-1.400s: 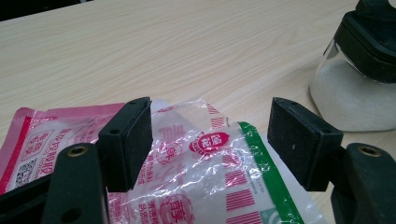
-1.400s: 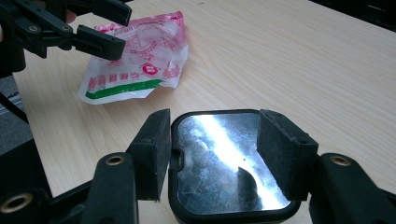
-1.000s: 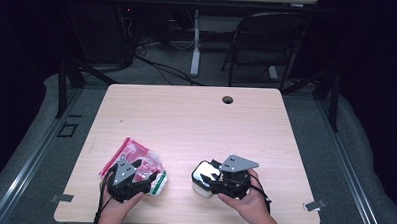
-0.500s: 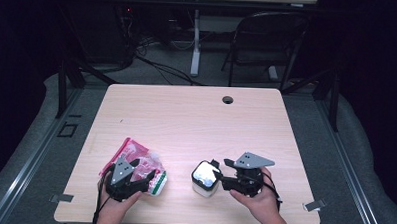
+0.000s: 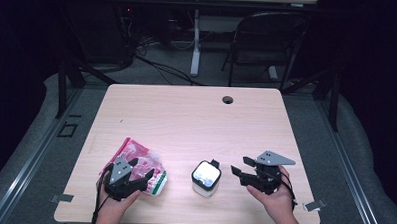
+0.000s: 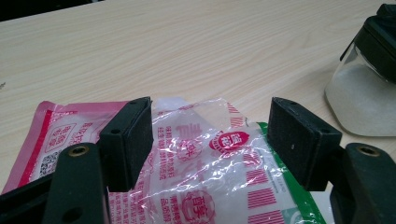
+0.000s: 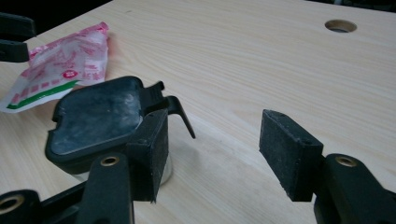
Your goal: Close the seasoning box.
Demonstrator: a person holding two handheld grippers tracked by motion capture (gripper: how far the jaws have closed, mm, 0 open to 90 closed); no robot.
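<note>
A pink, white and green plastic packet [image 5: 143, 164] lies flat near the table's front left. My left gripper [image 5: 134, 174] hovers over its near end, open, and in the left gripper view the packet [image 6: 205, 154] shows between and beneath the two pads. A small clear container with a black lid [image 5: 206, 176] stands at the front middle, holding something white. My right gripper [image 5: 237, 174] is open just to its right, apart from it. In the right gripper view the container's lid [image 7: 98, 119] sits by the left jaw and nothing lies between the pads.
The wooden table [image 5: 196, 117] has a round cable hole [image 5: 228, 99] near its far edge. A folding chair [image 5: 269, 39] and a desk leg stand on the floor beyond the table.
My right gripper has let go of the container and drawn back to the right, now open beside it. The left gripper has stayed over the packet.
</note>
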